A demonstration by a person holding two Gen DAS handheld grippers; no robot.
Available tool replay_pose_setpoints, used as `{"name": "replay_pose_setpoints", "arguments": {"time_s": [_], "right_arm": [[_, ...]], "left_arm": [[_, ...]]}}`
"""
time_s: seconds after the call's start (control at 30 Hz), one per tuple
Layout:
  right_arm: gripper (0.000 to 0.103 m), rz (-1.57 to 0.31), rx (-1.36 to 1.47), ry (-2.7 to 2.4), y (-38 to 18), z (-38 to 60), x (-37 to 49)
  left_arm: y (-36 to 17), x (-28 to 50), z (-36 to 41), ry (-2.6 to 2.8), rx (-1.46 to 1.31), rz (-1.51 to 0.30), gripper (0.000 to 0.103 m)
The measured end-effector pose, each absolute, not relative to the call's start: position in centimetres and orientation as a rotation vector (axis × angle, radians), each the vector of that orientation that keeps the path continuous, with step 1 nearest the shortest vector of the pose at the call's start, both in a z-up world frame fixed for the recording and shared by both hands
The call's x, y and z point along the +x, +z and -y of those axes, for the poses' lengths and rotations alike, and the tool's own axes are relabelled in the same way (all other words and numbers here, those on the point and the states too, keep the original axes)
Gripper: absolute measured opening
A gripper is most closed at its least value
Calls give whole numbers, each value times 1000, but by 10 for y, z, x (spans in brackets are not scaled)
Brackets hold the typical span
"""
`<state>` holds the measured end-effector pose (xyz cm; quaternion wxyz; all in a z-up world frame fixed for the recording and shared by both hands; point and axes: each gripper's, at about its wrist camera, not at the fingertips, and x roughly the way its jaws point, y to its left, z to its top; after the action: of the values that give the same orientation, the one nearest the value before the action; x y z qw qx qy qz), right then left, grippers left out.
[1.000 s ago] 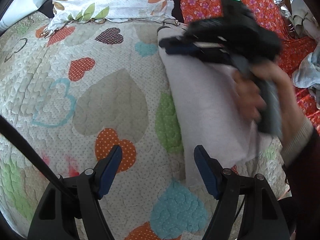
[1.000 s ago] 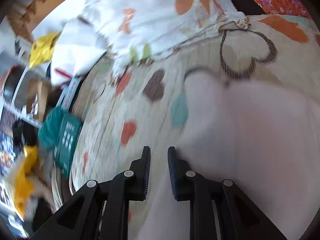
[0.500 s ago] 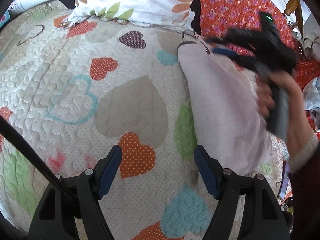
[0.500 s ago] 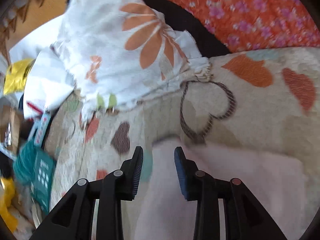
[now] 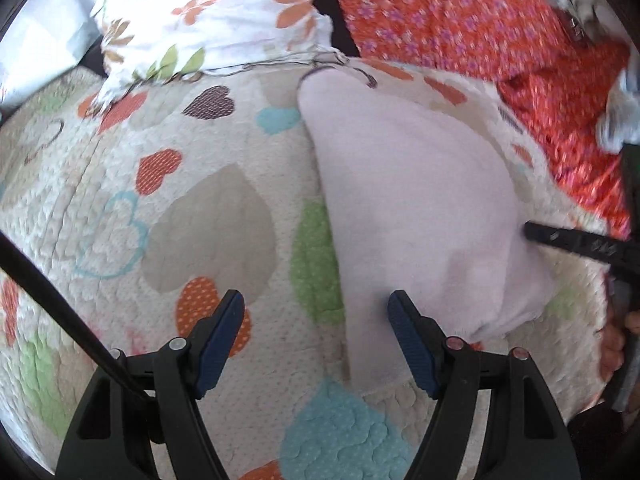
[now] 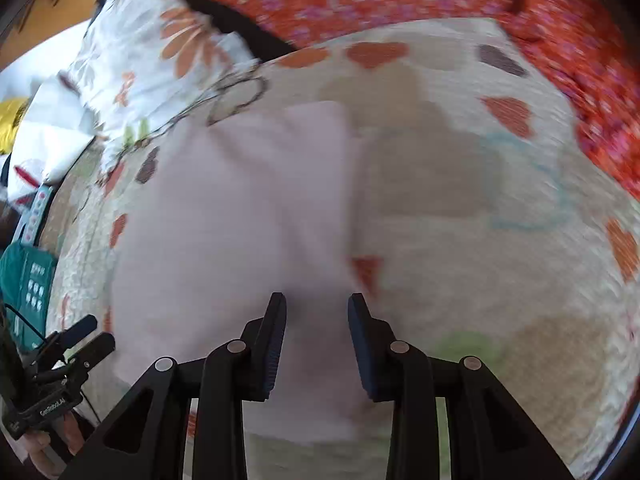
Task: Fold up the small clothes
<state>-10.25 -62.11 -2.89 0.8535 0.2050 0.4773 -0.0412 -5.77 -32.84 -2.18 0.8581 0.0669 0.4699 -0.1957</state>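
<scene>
The right gripper (image 6: 316,312) has swung from the pale pink garment's (image 5: 404,200) far end to its near edge at five o'clock, jaws just parted, holding nothing. The left gripper (image 5: 316,320) hovers wide and empty at six o'clock over the heart-print quilt (image 5: 120,200). Likely another fold comes next.
</scene>
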Motion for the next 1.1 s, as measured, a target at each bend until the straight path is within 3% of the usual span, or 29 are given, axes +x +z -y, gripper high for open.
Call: {"name": "replay_pose_setpoints", "arguments": {"time_s": [0.27, 0.63, 1.1], "right_arm": [[35, -777, 458, -78, 17, 629, -118], [38, -1013, 291, -61, -28, 582, -82], [45, -882, 239, -127, 0, 588, -96]], "left_arm": [[-41, -54, 331, -370, 174, -1018, 81], [-46, -50, 328, -358, 140, -1042, 90], [-52, -43, 318, -360, 67, -1090, 97]]}}
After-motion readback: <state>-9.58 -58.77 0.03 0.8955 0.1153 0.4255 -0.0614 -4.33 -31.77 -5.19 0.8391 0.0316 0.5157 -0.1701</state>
